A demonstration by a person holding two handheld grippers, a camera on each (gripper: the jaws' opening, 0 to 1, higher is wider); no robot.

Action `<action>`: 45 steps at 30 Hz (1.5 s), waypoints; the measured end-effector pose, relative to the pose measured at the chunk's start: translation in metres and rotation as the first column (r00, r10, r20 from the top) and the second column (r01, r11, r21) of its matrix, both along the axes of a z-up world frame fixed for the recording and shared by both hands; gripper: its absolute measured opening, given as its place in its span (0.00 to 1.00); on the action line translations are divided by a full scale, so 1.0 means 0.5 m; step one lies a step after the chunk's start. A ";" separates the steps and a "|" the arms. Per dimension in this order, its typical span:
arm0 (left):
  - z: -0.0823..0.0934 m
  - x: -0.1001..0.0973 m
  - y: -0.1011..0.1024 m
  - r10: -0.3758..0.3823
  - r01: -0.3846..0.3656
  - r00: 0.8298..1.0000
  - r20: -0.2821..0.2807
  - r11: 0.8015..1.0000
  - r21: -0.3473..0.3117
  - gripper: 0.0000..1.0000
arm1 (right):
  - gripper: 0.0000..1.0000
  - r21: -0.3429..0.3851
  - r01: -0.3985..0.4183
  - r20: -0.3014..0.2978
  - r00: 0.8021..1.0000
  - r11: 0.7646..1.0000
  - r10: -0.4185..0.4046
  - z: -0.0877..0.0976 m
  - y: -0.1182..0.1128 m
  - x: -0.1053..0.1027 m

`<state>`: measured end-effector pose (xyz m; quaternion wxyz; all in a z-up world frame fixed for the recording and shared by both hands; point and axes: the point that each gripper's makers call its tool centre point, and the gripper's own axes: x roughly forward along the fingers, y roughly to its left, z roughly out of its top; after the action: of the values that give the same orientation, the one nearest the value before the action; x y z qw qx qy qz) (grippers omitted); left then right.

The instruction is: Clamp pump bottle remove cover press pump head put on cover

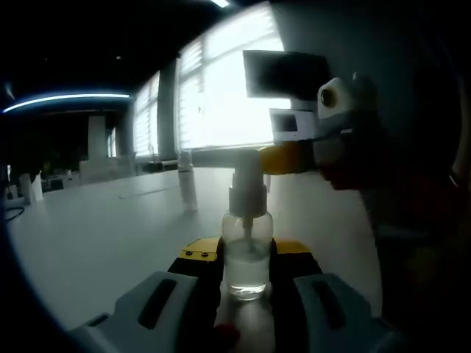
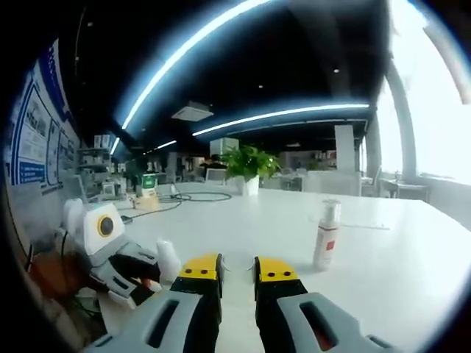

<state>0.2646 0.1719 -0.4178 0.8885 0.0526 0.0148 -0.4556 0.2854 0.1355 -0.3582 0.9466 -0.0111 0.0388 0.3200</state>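
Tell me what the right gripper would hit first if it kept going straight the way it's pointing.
Probably nothing close: ahead of the right gripper lies bare white table. The capped white bottle stands off to the right of that line, though depth is hard to judge.

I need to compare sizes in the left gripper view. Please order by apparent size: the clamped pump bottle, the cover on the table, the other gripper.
1. Other gripper
2. Pump bottle, though its nearness to the camera enlarges it
3. Cover

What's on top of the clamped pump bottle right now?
The bottle carries its bare pump head. The right gripper sits level with the head; whether they touch can't be told. The cover stands behind on the table.
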 end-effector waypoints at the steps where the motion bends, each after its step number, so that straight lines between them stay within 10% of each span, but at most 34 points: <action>1: 0.000 0.000 0.000 0.000 0.000 1.000 0.000 1.000 0.000 0.15 | 0.12 0.004 -0.003 0.002 1.000 1.000 0.003 0.003 0.002 -0.003; 17: -0.001 0.002 0.002 0.000 0.000 1.000 -0.002 1.000 0.000 0.15 | 0.12 0.052 -0.051 0.056 0.997 0.997 0.048 0.084 0.040 -0.038; 45: -0.001 0.000 0.000 -0.001 0.001 1.000 -0.003 1.000 0.000 0.15 | 0.12 0.059 -0.137 0.033 0.990 0.989 0.136 0.091 0.108 -0.053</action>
<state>0.2645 0.1721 -0.4182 0.8883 0.0519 0.0161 -0.4561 0.2590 0.1896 -0.3128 0.9228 0.0106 0.0143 0.3849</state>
